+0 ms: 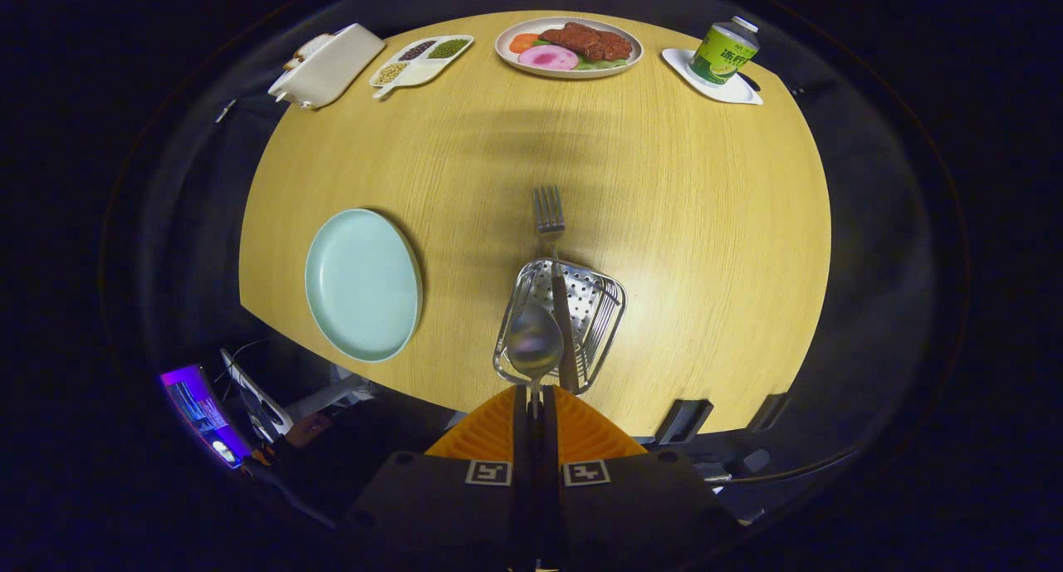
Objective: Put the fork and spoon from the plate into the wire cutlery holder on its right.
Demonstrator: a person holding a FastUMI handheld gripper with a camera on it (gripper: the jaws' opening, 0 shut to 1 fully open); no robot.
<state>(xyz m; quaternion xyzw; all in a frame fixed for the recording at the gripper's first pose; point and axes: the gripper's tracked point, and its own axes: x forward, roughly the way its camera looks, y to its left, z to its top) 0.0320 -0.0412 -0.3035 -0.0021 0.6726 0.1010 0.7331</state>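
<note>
My gripper (536, 402) looks down on the wooden table, its orange fingers (490, 431) pressed together on the thin handle of a metal spoon (534, 342). The spoon's bowl hangs just ahead of the fingertips, over the near end of the wire cutlery holder (594, 306). A fork (555, 256) lies in the holder, its handle running along the perforated bottom and its tines sticking out past the far rim onto the table. The pale blue plate (361, 283) sits to the left of the holder and is bare.
Along the table's far edge stand a white napkin box (328, 64), a divided dish of beans (419, 60), a plate of food (569, 46) and a green can (724, 51) on a white tray. The table's near edge runs just behind the holder.
</note>
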